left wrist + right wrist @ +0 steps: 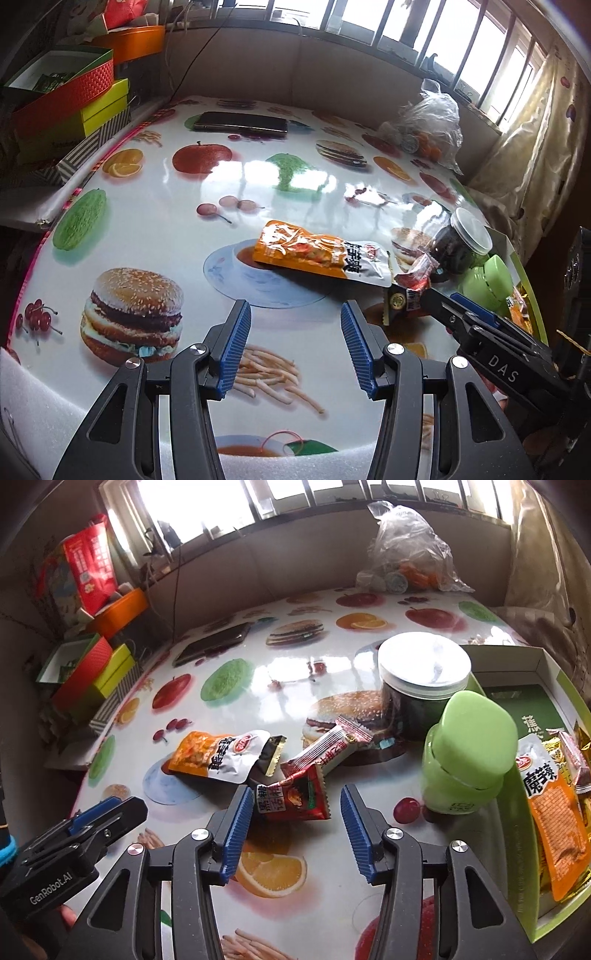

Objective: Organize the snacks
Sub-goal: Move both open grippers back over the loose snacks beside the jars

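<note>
Judging by how things lie, the sorting is partly done: the open green-rimmed box [524, 853] at the right edge of the desk [155, 236] already holds an orange pouch [557, 834] and a few small gold and red wrapped sweets beside it, while several snacks are still loose on the fruit-and-burger printed cloth. Left outside are an orange-and-silver pouch [218, 757], a dark gold-edged packet [271, 757] touching it, a long red-and-white bar [332, 744], and a red packet [299, 797] nearest the camera. A dark jar with a clear lid [421, 686] and a light green lidded container [465, 760] stand just beside the box; whether they belong in it I cannot tell. The right tool [291, 823] hangs over the desk with its blue pads wide apart and nothing gripped; the red packet lies between and just ahead of the fingertips, not pressed by either. The left tool [295, 332] is likewise spread, empty, aimed down at the cloth with the orange-and-silver pouch [321, 258] ahead of it and apart from its pads. The red packet looks like the next pick for the right side, and roughly four loose items remain to move. A plastic bag [406, 554] of other goods sits at the far edge, untouched.
</note>
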The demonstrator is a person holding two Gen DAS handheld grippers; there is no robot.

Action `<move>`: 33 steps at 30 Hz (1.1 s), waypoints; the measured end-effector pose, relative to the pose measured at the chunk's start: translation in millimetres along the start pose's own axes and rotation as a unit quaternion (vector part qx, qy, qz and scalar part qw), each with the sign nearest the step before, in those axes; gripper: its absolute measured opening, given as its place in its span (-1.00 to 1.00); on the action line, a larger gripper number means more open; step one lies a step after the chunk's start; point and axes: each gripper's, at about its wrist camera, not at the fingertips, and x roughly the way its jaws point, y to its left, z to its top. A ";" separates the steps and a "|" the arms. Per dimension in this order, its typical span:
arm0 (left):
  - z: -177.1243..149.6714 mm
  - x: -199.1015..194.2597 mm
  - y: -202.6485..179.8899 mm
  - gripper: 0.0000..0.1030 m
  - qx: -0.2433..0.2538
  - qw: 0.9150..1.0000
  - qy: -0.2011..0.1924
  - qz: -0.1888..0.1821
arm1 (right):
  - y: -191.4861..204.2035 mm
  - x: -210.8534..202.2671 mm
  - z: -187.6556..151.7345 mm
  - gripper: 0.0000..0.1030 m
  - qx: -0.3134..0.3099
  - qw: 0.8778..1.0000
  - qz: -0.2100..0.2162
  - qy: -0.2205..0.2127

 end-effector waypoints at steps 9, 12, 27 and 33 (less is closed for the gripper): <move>8.8 16.5 9.1 0.01 -0.002 1.000 0.014 0.007 | 1.8 23.1 1.7 0.05 0.004 1.000 -0.019 0.015; 10.2 22.1 6.8 0.01 0.000 1.000 0.021 0.007 | 1.1 21.8 1.0 0.05 -0.001 1.000 -0.019 0.016; 12.7 26.7 -7.6 0.01 0.019 0.999 0.026 -0.003 | -10.6 2.1 -12.6 -0.48 0.004 1.000 0.001 0.008; 22.6 24.4 -26.0 0.01 0.048 0.999 0.018 -0.015 | -11.6 -6.6 -19.2 -0.79 0.004 1.000 0.012 0.005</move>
